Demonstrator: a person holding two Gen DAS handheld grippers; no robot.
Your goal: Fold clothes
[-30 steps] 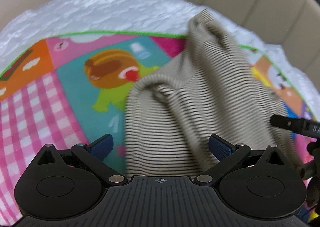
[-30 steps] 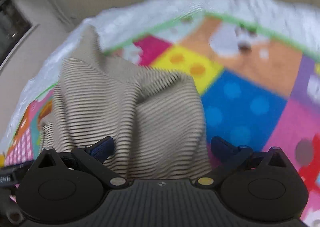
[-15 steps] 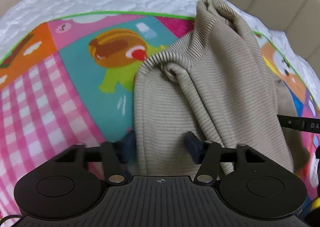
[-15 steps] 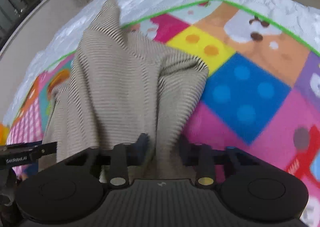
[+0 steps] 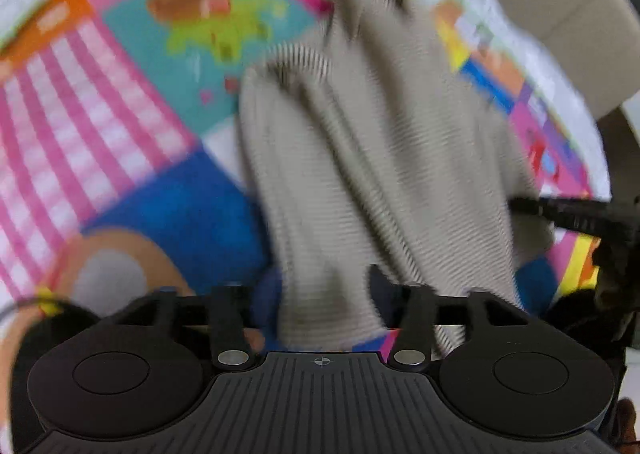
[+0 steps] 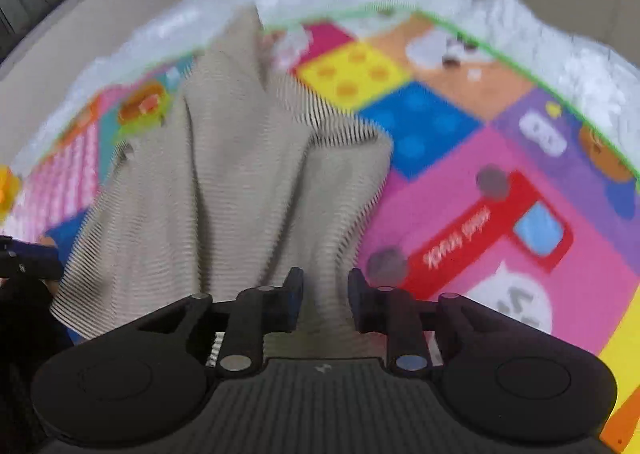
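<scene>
Room: beige padded wall panels [image 5: 560, 6] behind; a dark window or shelf unit at far left in the right wrist view, too blurred to identify.

Surface: white quilted cover [image 6: 520, 38] under a colourful play mat [image 6: 460, 182] with a green border.

Garment: beige striped knit [image 5: 380, 158] runs lengthwise away from both grippers, near hem lifted off the mat, far end bunched to a peak on it. Not folded; hangs in loose vertical pleats.

Left gripper [image 5: 324, 290]: jaws drawn close, pinching the near edge at the garment's left corner.
Right gripper [image 6: 325, 290]: jaws narrow, cloth between them at the right corner.

Key relation: both grips sit on the near hem, side by side; the cloth's length extends straight ahead. Both views motion-blurred.
</scene>
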